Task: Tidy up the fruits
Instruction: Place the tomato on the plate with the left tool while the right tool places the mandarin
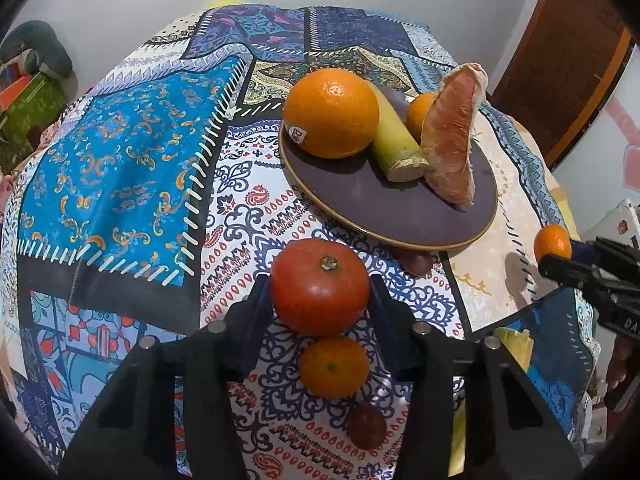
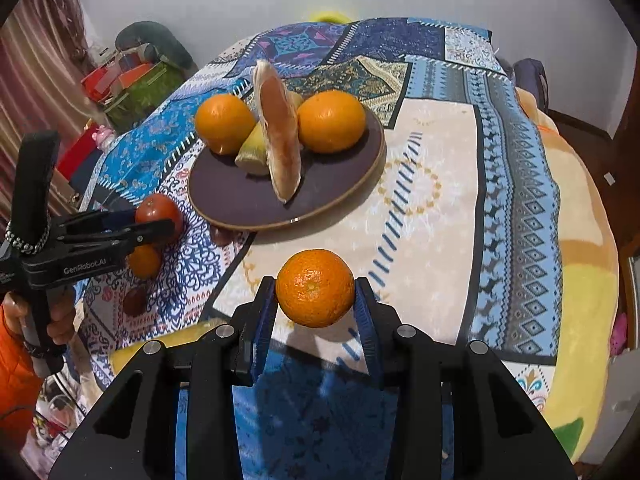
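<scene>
Home rm, patchwork tablecloth (image 1: 120, 168), blanket (image 2: 580, 280), clutter by curtain (image 2: 36, 92)

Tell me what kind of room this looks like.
Probably a lived-in home room: a table under a colourful patchwork-print tablecloth, a dark round plate holding fruit, and cluttered bags and boxes against the plain white wall.

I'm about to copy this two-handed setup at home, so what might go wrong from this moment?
1. The pomelo wedge stands on edge on the plate; a fruit set down beside it may tip it.
2. The left gripper holds the red tomato right above a small orange; a slip would likely send both rolling.
3. The right gripper pinches a round mandarin at its sides; it may squirt out.
</scene>
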`<state>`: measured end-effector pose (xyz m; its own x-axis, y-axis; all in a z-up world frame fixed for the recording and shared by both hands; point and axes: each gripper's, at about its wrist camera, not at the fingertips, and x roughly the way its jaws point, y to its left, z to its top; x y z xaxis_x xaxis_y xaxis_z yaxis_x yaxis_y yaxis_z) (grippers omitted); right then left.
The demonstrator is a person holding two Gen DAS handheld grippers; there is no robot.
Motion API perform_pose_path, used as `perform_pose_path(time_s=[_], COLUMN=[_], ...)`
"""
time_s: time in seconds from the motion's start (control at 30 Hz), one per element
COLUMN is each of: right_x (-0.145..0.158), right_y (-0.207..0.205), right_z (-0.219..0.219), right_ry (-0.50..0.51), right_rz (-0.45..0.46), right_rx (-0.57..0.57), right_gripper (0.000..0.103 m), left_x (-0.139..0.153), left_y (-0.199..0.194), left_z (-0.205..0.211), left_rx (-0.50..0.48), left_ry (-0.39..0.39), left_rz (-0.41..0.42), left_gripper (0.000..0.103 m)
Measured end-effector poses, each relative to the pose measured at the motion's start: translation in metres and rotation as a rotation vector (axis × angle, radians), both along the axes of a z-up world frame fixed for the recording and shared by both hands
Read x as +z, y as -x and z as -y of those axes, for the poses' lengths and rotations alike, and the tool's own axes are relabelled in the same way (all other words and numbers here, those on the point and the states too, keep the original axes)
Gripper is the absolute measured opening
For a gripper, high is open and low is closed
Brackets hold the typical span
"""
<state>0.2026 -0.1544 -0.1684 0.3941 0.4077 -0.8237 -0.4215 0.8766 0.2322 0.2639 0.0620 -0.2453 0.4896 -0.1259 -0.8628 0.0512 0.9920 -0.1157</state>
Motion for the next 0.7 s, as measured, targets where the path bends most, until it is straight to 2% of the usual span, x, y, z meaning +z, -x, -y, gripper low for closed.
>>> perform_pose_path(time_s=[0.4, 0.7], right_x=[0.019, 0.024], right_y=[-0.022, -0.044], right_z=[-0.007, -0.016], right_ry=[-0.015, -0.023], right_rz=[0.067, 0.101], right_rx=[-0.004, 0.003], right_gripper=[0.036, 0.036], left_x=[0.039, 0.038], left_y=[-0.004, -0.026], left_z=[0.005, 0.019], left_rx=[-0.009, -0.030], left_ry=[0.024, 0.025], left_rz=[0.106, 0.110], left_gripper=[0.047, 0.047])
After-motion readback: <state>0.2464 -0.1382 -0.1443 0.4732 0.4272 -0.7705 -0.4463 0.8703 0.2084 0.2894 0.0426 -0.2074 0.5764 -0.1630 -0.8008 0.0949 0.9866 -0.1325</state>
